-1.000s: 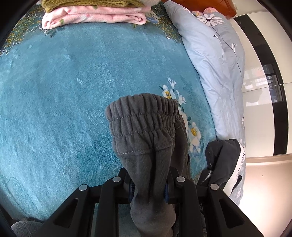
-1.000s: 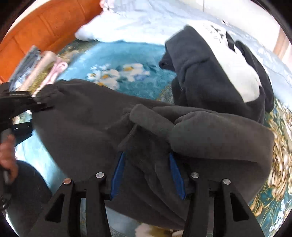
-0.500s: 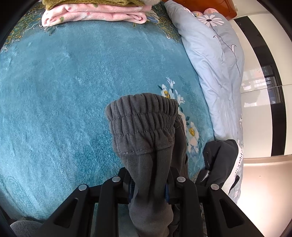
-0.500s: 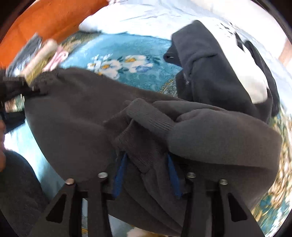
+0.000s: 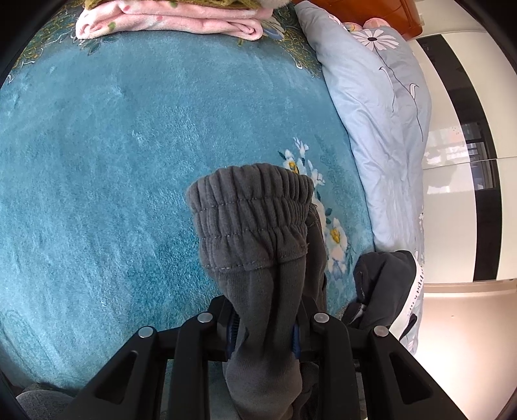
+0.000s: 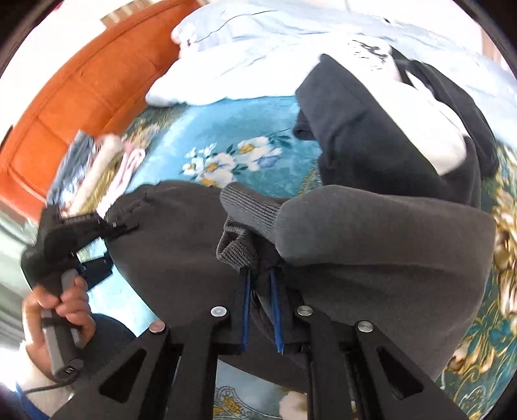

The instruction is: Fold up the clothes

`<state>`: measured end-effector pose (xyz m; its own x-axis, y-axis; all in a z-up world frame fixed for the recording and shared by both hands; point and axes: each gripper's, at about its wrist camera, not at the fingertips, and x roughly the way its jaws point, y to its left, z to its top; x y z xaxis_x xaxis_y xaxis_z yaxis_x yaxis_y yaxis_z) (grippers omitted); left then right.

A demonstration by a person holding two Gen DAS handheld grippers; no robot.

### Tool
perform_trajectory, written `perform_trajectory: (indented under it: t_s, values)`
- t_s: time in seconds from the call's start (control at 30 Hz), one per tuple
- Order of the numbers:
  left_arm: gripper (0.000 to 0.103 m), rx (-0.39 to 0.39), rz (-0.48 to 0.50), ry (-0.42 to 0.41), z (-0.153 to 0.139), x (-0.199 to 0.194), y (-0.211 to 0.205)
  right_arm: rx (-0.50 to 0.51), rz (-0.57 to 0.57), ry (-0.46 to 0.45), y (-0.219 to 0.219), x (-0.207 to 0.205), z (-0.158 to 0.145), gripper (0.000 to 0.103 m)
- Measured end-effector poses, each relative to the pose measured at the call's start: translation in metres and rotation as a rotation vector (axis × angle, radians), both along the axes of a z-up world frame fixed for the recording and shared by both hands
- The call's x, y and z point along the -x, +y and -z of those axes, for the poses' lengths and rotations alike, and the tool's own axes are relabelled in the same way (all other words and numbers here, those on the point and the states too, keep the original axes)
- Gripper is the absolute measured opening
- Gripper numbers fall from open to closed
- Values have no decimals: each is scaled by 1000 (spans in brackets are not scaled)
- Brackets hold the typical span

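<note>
The left gripper (image 5: 263,332) is closed tight on the grey sweatpants (image 5: 255,232), with the fabric pinched between its 2 blue-padded fingers (image 5: 233,326) and the gathered elastic waistband (image 5: 250,206) standing up just beyond the fingertips. The right gripper (image 6: 260,310) is likewise clamped narrow on the same sweatpants (image 6: 371,258), and a ribbed cuff (image 6: 248,210) is seen bunched just above its blue pads (image 6: 246,307). In the right wrist view the garment is held stretched between both grippers, with the left gripper (image 6: 124,227) seen at the far end and the person's hand (image 6: 61,310) wrapped around its handle.

Under the sweatpants a teal plush blanket (image 5: 113,161) with white flower prints (image 5: 334,236) is spread over the bed. A dark hoodie with white panels (image 6: 404,129) lies just beside the sweatpants, toward the bed's edge. A pale blue floral duvet (image 5: 381,106) is bunched along the blanket's right side. At the far end of the blanket a folded pink garment (image 5: 168,21) is stacked under an olive one. An orange headboard (image 6: 80,90) is visible behind the bedding.
</note>
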<state>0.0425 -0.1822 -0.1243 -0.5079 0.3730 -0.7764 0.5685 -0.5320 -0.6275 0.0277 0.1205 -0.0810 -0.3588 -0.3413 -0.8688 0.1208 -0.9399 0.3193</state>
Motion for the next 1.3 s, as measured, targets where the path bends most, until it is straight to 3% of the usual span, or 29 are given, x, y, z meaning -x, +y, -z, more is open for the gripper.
perform_trajectory:
  t_s: [0.17,0.3,0.43,0.53,0.63,0.73,0.83,0.9,1.03,1.17,1.3]
  values:
    - [27,-7,4,-14,2,1,-1,-20,10,-92,-11,8,34,12]
    - [27,13,11,-7,0,1,1,16,-1,-87,-5,6,22,22]
    - [23,86,51,40,-13,1,10,82,26,-33,21,-1,-3,37]
    - [21,205,116,117,-36,1,31,91,103,-9,52,-11,-16,39]
    - [21,369,213,261,-73,-7,62,107,191,-15,88,-21,-17,40]
    - [21,485,353,403,-123,-26,92,83,273,-18,120,-32,-14,40]
    - [21,626,528,516,-154,-40,164,81,350,-27,149,-38,-13,40]
    - [21,722,647,564,-160,-50,215,97,398,-29,165,-42,-13,40]
    - [20,915,887,583,-137,-78,293,108,475,-27,189,-50,-10,40]
    - [20,1037,1052,545,-103,-107,341,110,503,-51,198,-61,-2,40]
    - [23,1088,1089,506,-87,-112,360,117,516,-82,203,-65,8,40]
